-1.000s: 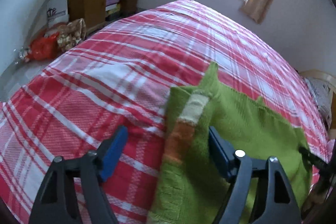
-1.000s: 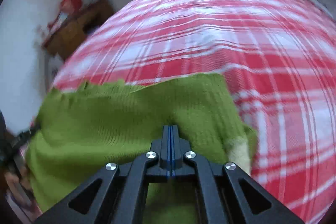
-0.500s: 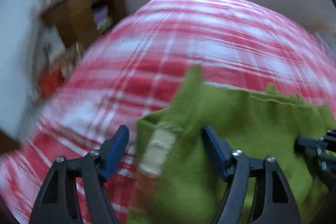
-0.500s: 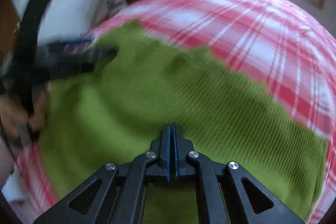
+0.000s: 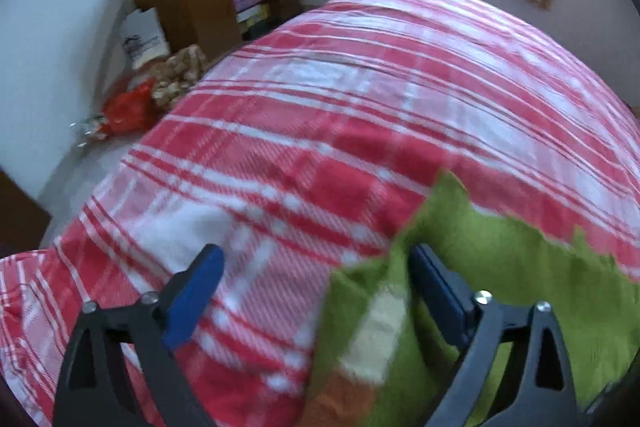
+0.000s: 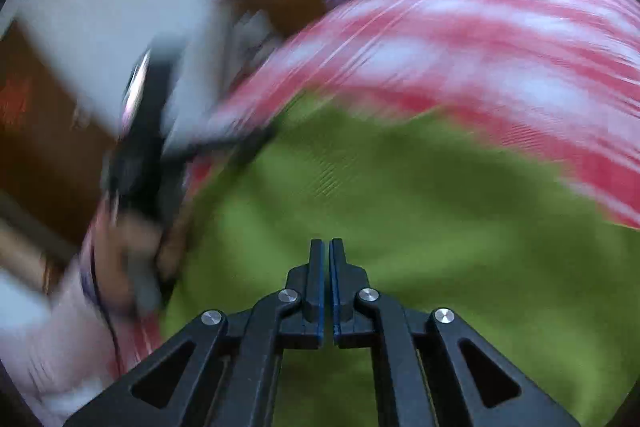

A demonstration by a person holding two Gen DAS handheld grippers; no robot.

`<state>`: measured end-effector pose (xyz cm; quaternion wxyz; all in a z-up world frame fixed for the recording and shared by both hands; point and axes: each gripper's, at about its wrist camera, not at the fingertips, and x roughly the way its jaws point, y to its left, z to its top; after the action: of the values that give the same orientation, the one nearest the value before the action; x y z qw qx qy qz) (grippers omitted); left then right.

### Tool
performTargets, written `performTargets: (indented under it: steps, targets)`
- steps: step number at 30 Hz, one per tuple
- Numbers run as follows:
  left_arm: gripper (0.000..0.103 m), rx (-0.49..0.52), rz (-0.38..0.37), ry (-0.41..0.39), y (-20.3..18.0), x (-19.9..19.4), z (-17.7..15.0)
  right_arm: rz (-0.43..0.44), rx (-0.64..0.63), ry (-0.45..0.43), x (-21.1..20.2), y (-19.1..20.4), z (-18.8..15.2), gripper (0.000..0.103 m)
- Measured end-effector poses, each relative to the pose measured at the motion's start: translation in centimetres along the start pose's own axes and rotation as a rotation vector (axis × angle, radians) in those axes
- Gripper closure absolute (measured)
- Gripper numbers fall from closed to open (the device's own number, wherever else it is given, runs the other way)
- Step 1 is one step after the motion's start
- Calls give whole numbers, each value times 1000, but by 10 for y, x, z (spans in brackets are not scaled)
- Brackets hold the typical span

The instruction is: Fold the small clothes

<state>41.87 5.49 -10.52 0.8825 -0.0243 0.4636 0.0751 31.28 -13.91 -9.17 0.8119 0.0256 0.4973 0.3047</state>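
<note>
Sweater (image 5: 500,267) lies on bed (image 5: 360,87), mid-fold. Left gripper (image 5: 316,291) spread, just opened, over sweater's folded edge with striped cuff. Right gripper (image 6: 325,283) pressed together above sweater, apparently empty; view blurred. Next: regrasp that edge.

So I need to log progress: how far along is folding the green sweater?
Early. The green sweater lies on the plaid bedspread with a striped sleeve turned in. In hand: the left gripper, jaws just opening, straddles that edge ungripped. The remaining folds are left.
</note>
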Motion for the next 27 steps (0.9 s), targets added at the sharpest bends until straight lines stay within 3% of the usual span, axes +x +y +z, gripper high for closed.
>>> performTargets:
  steps: [1, 3, 4, 5, 6, 10, 12, 14, 17, 20, 22, 24, 27]
  targets:
    - [5, -26, 17, 7, 8, 2, 1, -52, -25, -51, 1, 4, 4, 101]
    - [8, -107, 2, 11, 28, 3, -2, -228, 67, -79, 8, -12, 19, 101]
    - [15, -121, -3, -13, 32, -3, -5, -242, 120, -101, 10, -24, 25, 103]
    - [17, -122, -9, -31, 34, -9, -11, -188, 192, -127, 7, -41, 31, 103]
    - [17, -120, -31, -35, 36, -12, -13, -201, 252, -164, 1, -55, 33, 103]
    - [17, -80, -138, -93, 44, -47, -21, -393, 358, -271, -30, -64, 23, 100]
    - [17, -32, -145, -153, 39, -72, -28, -301, 380, -336, -55, -60, 7, 100]
    - [17, 49, -181, -176, 25, -95, -41, -264, 382, -337, -70, -58, -7, 100]
    - [15, 195, -226, -192, -1, -117, -71, -348, 355, -332, -80, -49, -25, 100]
    - [15, 255, -223, -172, -9, -120, -103, -467, 335, -256, -90, -62, -60, 100]
    - [15, 253, -217, -138, -6, -116, -120, -546, 401, -216, -101, -83, -94, 100]
    - [14, 222, -204, -97, 9, -107, -131, -403, 489, -324, -128, -97, -127, 100]
    - [9, 108, -262, -88, 45, -106, -142, -446, 624, -363, -159, -109, -162, 101]
